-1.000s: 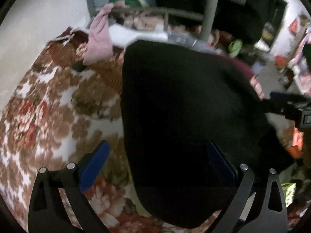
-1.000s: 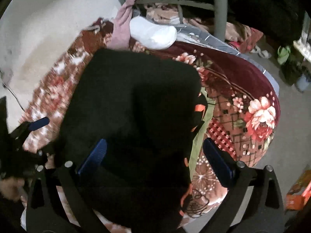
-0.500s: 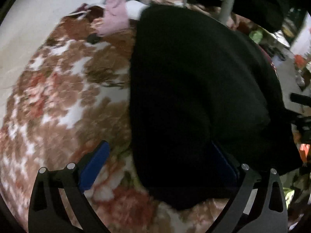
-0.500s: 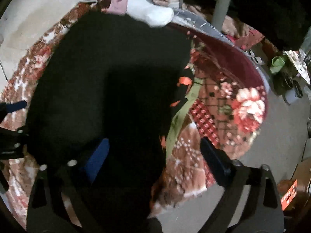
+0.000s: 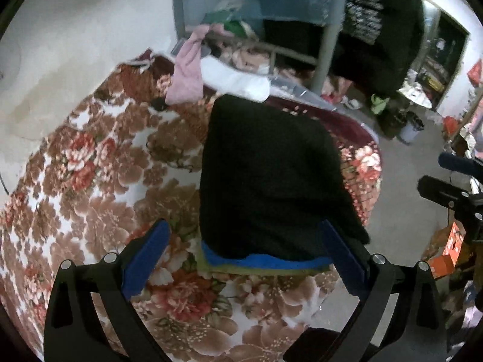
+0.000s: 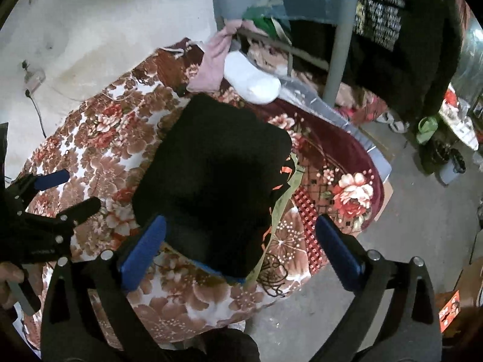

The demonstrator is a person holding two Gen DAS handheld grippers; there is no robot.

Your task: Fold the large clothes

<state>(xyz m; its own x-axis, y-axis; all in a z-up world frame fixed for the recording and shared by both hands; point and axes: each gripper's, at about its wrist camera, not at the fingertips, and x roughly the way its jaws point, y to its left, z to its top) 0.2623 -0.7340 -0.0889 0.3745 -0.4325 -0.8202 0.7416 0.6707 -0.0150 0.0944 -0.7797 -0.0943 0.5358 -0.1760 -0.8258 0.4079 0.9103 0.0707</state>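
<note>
A black garment (image 5: pixel 271 181) lies folded on the flowered blanket (image 5: pixel 90 199), on top of a blue layer (image 5: pixel 259 261) and an olive one. My left gripper (image 5: pixel 243 226) hangs above its near edge, jaws wide open, pads clear of the cloth. In the right wrist view the same black garment (image 6: pixel 217 187) lies below my right gripper (image 6: pixel 240 220). Its jaws are opening, and nothing is pressed between the pads. Each view shows the other gripper at its edge: the right gripper (image 5: pixel 452 187) and the left gripper (image 6: pixel 45 205), held by a hand (image 6: pixel 9 274).
A pink cloth (image 5: pixel 187 72) and a white bundle (image 5: pixel 238 81) lie at the bed's far end by a grey metal post (image 5: pixel 326 51). A dark printed garment (image 5: pixel 380 24) hangs beyond. Bare floor (image 6: pixel 422 226) and an orange box (image 5: pixel 449 250) are on the right.
Both grippers have risen and drawn back from the black garment, which now looks smaller and lies flat. The blue and olive layers under its near edge have come into sight.
</note>
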